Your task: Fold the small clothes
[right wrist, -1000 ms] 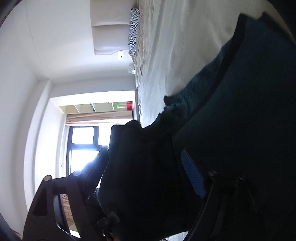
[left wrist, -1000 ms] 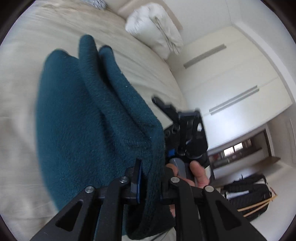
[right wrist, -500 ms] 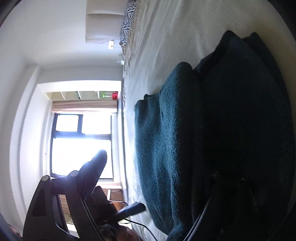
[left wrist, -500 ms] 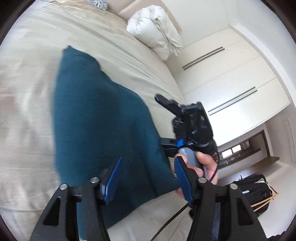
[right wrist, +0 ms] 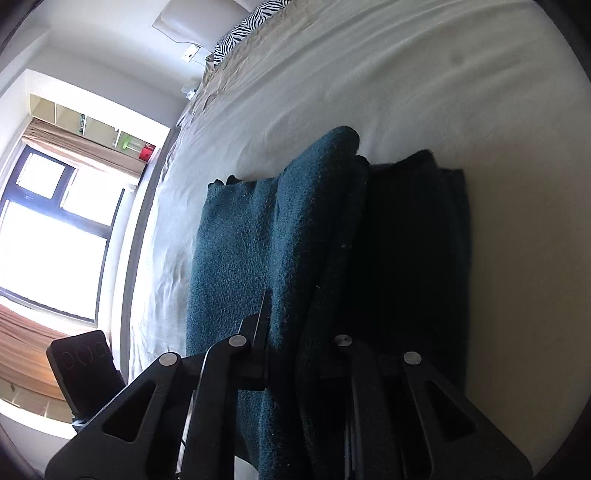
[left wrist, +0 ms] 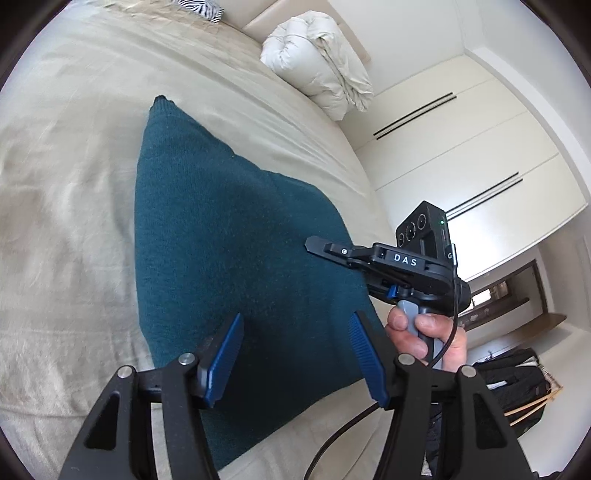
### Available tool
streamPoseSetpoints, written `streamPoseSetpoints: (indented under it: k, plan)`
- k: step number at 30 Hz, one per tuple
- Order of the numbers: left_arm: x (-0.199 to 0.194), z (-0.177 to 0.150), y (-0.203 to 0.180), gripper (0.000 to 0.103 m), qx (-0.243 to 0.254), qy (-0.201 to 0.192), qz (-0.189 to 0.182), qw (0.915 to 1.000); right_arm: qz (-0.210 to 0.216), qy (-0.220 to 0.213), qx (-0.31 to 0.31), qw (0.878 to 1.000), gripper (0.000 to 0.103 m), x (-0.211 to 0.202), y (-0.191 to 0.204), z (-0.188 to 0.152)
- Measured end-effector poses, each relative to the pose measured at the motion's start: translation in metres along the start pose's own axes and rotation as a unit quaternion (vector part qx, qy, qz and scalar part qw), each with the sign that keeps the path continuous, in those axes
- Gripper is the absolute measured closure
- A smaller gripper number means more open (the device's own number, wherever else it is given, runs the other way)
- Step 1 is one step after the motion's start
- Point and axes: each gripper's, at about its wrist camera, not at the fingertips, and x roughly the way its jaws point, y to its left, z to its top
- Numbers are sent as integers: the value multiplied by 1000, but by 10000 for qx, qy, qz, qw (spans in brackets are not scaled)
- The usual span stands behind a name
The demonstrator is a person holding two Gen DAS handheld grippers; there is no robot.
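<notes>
"DAS" on the right gripper [left wrist: 328, 251] body

Beige-sheeted bed [left wrist: 92, 155]: folded teal garment [left wrist: 236, 236] flat near its edge, white rolled duvet [left wrist: 317, 70] and zebra-print pillow [left wrist: 199, 5] at far end

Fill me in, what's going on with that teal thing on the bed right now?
A person with a handheld gripper in each hand is folding a teal knit garment on the beige bed. The left gripper is open, hovering over the near edge of the garment with nothing between its fingers. The right gripper is shut on a folded edge of the cloth, which bunches up in layers between its fingers. The garment lies flat, folded over in several layers.
</notes>
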Motion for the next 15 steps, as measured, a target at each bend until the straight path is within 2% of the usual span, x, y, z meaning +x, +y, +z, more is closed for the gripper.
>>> streamPoseSetpoints:
  k: [3, 7, 12, 15]
  plan:
    - [7, 2, -11, 41, 155, 34, 53, 9999, -57, -36, 109, 9999, 90, -8, -5, 2]
    - [17, 2, -19, 41, 241, 96, 89, 9996, -96, -20, 323, 9994, 90, -14, -39, 3]
    - [30, 1, -26, 41, 396, 204, 156, 9989, 68, -123, 635, 9979, 90, -14, -65, -5]
    - [34, -1, -27, 41, 465, 217, 237, 9984, 161, -108, 618, 9979, 90, -20, -86, -10]
